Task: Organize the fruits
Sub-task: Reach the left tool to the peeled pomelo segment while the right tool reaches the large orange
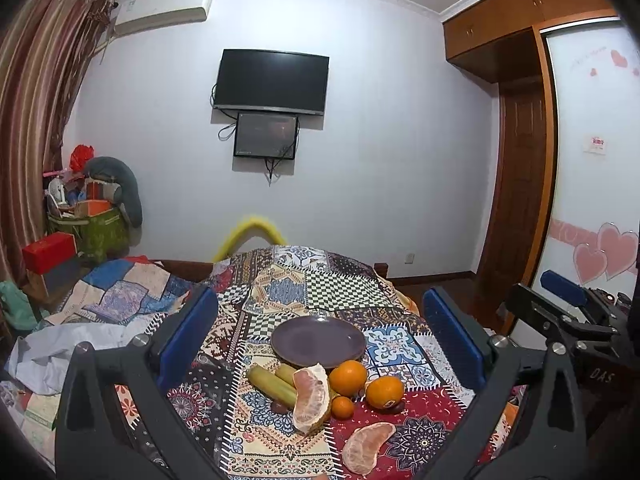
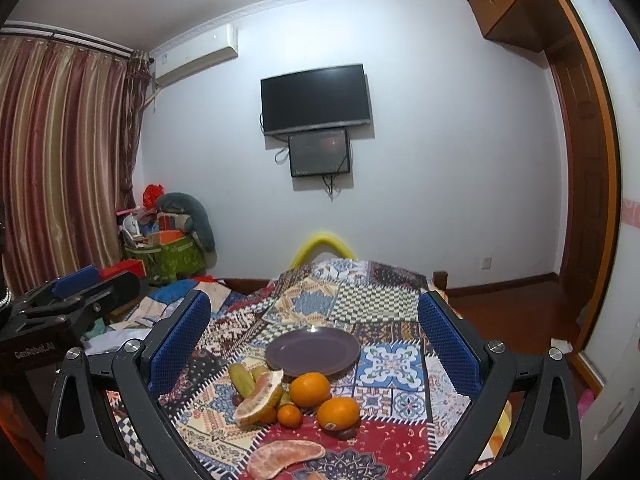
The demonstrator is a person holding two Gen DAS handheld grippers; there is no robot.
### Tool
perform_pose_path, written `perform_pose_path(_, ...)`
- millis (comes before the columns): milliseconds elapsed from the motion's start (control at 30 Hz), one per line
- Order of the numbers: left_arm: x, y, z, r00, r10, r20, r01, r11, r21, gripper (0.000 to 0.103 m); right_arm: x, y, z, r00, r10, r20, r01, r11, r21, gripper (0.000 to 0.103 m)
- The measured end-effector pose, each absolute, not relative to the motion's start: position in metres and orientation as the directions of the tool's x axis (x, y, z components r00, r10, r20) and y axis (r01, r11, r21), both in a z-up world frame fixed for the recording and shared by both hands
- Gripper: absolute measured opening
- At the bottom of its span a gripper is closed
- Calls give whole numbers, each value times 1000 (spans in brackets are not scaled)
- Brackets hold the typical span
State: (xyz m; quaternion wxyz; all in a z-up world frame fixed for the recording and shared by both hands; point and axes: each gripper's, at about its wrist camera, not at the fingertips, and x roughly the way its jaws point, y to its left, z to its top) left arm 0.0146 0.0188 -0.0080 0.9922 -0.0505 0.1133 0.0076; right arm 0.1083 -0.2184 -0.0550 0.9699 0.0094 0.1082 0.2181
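On patterned cloth (image 1: 280,292) before empty purple plate (image 1: 318,340): peeled pomelo wedges (image 1: 312,398), oranges (image 1: 348,377), green sugarcane pieces (image 1: 272,386), bunched and touching. Likely soft, tearable wedges, best pinched lightly across thick middle; oranges firm, round, prone to roll. Left gripper (image 1: 320,340) and right gripper (image 2: 314,344) both spread wide, holding nothing, hovering above fruit

Fruits (image 1: 320,394) clustered beside empty purple plate (image 1: 318,338)
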Motion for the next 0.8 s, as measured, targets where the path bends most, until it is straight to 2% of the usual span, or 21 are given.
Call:
perform_pose_path(267, 44, 29, -40, 938, -2, -346, -38, 993, -109, 102, 134, -220, -85, 847, 409, -340, -417, 907, 53, 103)
perform_pose_path(433, 67, 36, -67, 900, 7, -436, -56, 993, -100, 92, 143, -222, -103, 813, 427, -397, -436, 897, 72, 103)
perform_pose_path(567, 83, 43, -89, 865, -22, -501, -42, 992, -117, 89, 154, -223, -118, 796, 409, -447, -425, 903, 70, 103)
perform_pose_path(800, 115, 47, -126, 790, -43, -612, -47, 990, -129, 76, 179, -222, -147, 743, 382, -550, -410, 909, 78, 101)
